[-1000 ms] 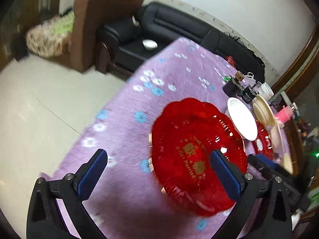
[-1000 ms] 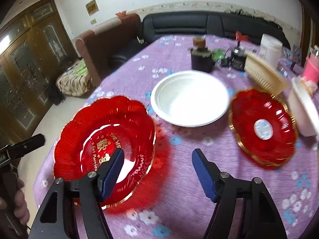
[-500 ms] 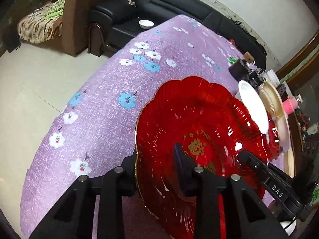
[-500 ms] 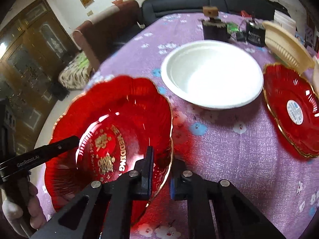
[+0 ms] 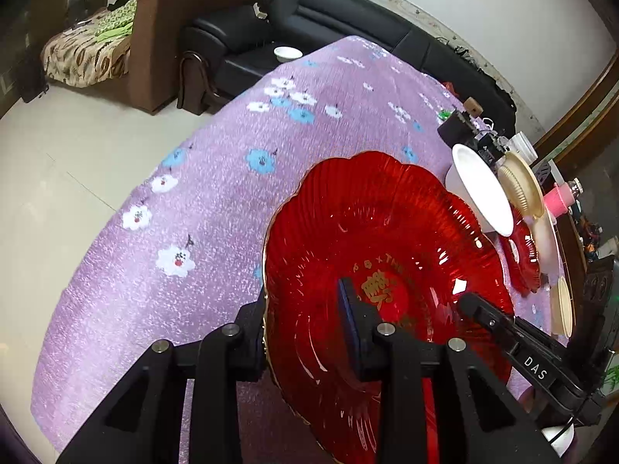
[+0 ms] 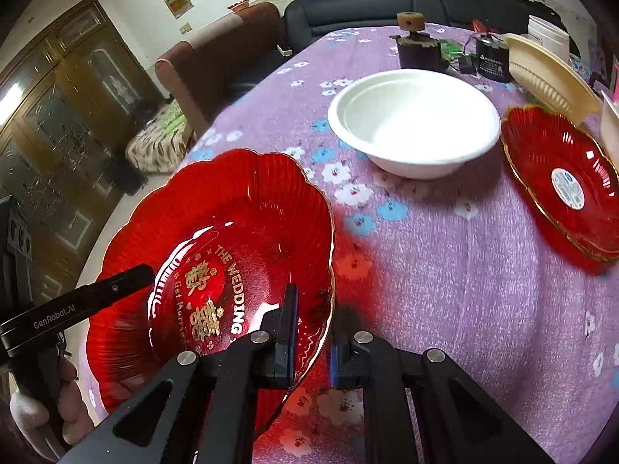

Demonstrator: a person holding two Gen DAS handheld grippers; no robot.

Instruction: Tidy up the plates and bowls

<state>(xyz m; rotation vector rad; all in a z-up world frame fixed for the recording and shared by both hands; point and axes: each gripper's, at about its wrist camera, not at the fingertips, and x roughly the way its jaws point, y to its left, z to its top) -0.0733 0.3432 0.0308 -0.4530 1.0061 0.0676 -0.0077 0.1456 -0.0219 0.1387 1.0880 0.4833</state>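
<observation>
Both our grippers, left point(image 5: 305, 324) and right point(image 6: 313, 332), have just clamped the red plate point(image 6: 232, 239) rim at nine and three o'clock; lifting can begin.

I was working in a home's living room: a black leather sofa point(image 5: 309, 15) and a brown armchair point(image 5: 166, 31) stood behind my table, which wore a purple flowered cloth point(image 6: 445, 251). Glass-fronted wooden cabinets point(image 6: 69, 116) lined one wall, framed pictures hung above, and the floor was pale tile point(image 5: 58, 154).
</observation>
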